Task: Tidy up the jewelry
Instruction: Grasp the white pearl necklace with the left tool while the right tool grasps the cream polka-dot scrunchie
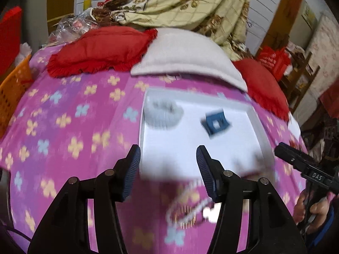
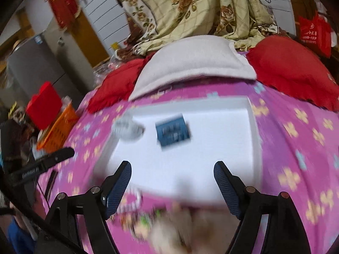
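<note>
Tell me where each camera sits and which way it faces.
Left wrist: on the left gripper, angled down at the white tray; its fingers and a hand show.
Right wrist: on the right gripper, angled down at the white tray; its fingers show.
Shared: blue box, grey ring.

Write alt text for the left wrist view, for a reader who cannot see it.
The open left gripper hangs over a shallow white foam tray on a pink flowered bedsheet, nothing between its fingers. In the tray lie a grey ring-shaped scrunchie and a small blue square clip; a blurred beaded chain lies on the sheet nearer the camera.
</note>
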`<state>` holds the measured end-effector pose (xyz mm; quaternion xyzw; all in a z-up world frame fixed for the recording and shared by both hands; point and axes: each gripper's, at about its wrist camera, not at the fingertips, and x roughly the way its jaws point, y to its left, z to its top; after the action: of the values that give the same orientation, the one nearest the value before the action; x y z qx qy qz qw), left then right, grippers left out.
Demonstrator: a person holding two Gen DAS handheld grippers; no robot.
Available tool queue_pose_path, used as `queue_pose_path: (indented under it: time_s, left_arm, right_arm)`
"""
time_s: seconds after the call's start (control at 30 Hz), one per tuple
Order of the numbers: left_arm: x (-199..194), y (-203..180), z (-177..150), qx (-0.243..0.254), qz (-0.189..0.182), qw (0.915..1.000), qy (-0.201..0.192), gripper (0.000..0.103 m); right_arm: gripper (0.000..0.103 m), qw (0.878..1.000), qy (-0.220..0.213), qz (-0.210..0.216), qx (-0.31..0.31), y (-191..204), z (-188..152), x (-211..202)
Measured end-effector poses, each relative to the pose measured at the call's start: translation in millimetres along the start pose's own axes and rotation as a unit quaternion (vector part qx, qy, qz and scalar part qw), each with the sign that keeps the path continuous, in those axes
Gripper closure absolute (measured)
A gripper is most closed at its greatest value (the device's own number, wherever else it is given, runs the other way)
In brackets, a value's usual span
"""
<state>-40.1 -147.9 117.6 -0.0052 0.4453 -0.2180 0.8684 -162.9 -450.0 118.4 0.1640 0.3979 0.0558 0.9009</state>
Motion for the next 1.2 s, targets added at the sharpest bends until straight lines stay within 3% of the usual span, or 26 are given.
queue_pose_path:
  time_s: [0.17, 0.33, 0.57, 0.9, 0.97, 1.03, 1.1, 1.2]
  left_arm:
    - [4.3, -7.6, -53.0, 0.028, 0.01, 0.9993, 0.024, 0.048]
    - [24.0, -3.8, -79.3, 0.024, 0.021, 0.9983, 0.048, 0.048]
    - [55.5, -2.0, -67.6, 0.012, 0.018, 0.998, 0.059, 0.049]
    - [95.0, -26.5, -55.0, 0.081, 0.024, 0.9935, 0.076, 0.049]
    - [95.8, -31.0, -54.7, 0.099, 0.028, 0.9918, 0.075, 0.053]
    - [95.8, -34.6, -56.6, 0.112, 0.039, 0.9905, 0.07, 0.078]
    - [94.5, -37.0, -57.6, 0.113, 0.024, 0.9906, 0.073, 0.095]
    - [93.7, -38.3, -58.5, 0.106, 0.028, 0.9913, 0.072, 0.095]
  right_arm:
    - [0.024, 1.0, 0.02, -0.016, 0.004, -19.7, -64.8, -17.8]
    - [0.024, 0.999, 0.025, -0.017, 0.019, -29.6, -94.2, -18.2]
    - [0.024, 0.999, 0.015, -0.027, 0.016, -29.1, -98.5, -3.5]
    - [0.024, 0.999, 0.007, -0.038, 0.01, -26.9, -89.5, 13.6]
    - [0.024, 0.999, 0.003, -0.036, 0.019, -30.4, -87.2, 15.5]
    - [0.031, 0.999, 0.003, -0.032, 0.028, -32.8, -85.3, 17.7]
    - [0.061, 0.999, 0.01, -0.035, 0.035, -35.2, -84.2, 21.9]
    - [0.073, 0.999, 0.01, -0.034, 0.038, -36.0, -82.8, 21.6]
